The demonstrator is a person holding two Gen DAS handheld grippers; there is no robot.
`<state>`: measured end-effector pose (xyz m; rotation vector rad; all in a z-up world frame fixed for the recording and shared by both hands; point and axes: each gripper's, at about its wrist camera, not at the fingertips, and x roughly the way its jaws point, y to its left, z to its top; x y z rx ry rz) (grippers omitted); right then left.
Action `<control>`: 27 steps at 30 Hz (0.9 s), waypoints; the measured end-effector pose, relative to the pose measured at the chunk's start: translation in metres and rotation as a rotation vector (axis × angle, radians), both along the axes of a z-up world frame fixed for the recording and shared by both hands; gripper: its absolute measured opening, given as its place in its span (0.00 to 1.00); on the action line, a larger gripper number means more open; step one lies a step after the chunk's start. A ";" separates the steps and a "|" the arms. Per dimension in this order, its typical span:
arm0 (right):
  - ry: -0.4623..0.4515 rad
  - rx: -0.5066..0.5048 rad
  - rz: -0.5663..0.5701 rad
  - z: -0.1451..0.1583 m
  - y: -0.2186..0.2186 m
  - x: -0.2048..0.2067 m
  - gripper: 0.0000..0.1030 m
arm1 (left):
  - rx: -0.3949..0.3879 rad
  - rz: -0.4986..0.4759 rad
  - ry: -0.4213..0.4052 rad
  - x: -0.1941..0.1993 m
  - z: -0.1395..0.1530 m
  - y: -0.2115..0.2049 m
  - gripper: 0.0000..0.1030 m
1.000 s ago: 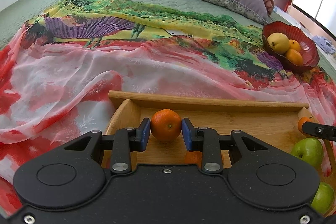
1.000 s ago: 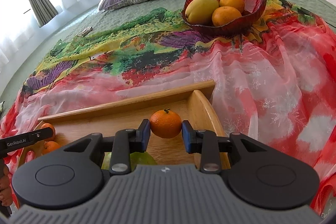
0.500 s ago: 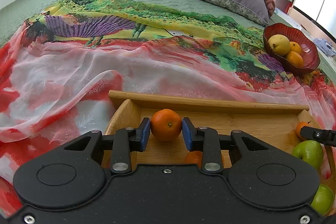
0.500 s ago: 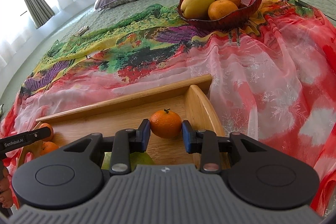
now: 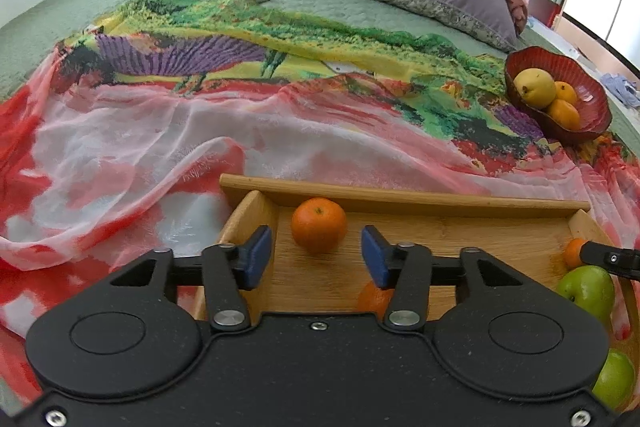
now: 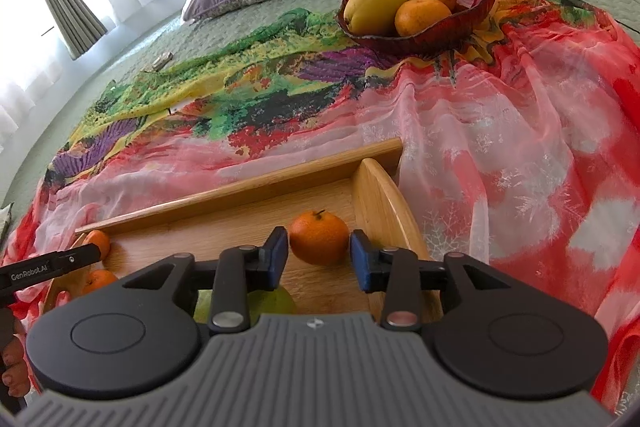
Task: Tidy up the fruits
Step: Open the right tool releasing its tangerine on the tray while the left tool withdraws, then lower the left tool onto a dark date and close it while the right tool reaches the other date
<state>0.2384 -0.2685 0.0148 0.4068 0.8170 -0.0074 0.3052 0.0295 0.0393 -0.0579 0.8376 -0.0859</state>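
Both my grippers, left and right, have just been opening, each freeing a tangerine at opposite ends of the wooden tray; round fruit may roll if nudged while I withdraw.

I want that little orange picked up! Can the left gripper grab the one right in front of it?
Probably yes. The left gripper has just been opening, and the orange sits on the wooden tray between its fingers, with nothing in the way.
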 end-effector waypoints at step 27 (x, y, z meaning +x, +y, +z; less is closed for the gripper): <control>-0.289 -0.187 0.197 0.035 0.040 -0.132 0.87 | 0.031 -0.070 -0.238 -0.155 0.039 0.003 0.99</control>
